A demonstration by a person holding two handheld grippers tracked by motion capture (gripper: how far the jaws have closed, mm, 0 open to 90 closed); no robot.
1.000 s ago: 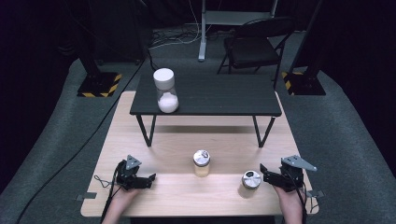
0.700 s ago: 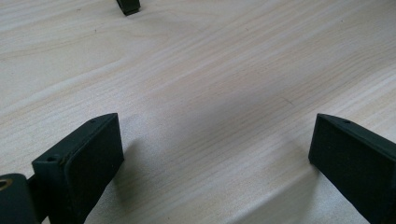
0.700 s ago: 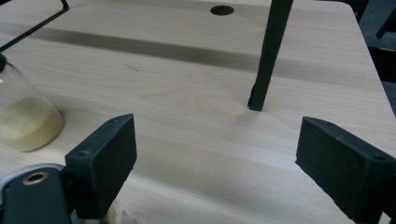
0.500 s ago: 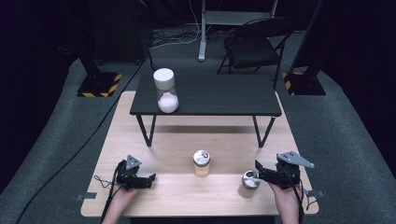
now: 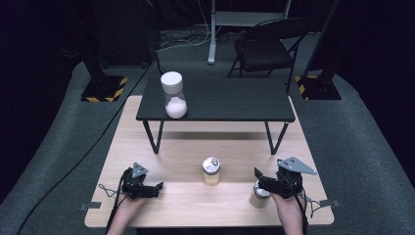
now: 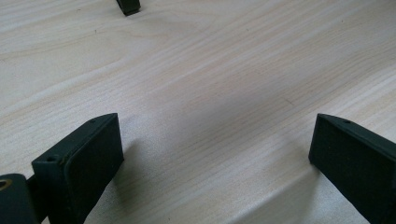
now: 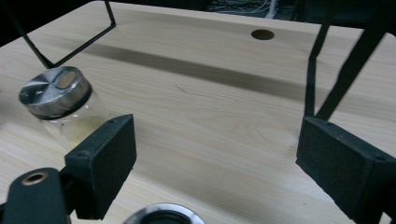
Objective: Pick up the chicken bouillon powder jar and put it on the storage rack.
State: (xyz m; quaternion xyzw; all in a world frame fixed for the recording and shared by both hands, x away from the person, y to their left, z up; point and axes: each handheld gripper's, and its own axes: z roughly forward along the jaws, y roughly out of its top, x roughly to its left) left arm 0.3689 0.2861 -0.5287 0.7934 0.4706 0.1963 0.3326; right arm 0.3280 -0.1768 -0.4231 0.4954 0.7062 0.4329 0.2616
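We count two small glass jars with metal lids on the light wooden table (image 5: 195, 147). The near jar (image 5: 261, 192) stands upright, long axis vertical, lid up, just under the right gripper (image 5: 262, 182); in the right gripper view its lid rim (image 7: 163, 214) shows at the bottom edge, between and below the jaws. We see those jaws spread wide, pads pressing on nothing. The second jar (image 5: 211, 171) stands upright mid-table, well apart from both grippers; it appears beyond the left-hand jaw in the right gripper view (image 7: 63, 109). The left gripper (image 5: 152, 190) rests low on the table at the near left, jaws wide, bare wood between them. One hourglass-shaped white container (image 5: 174, 95) stands upright on one low black table (image 5: 230, 100).
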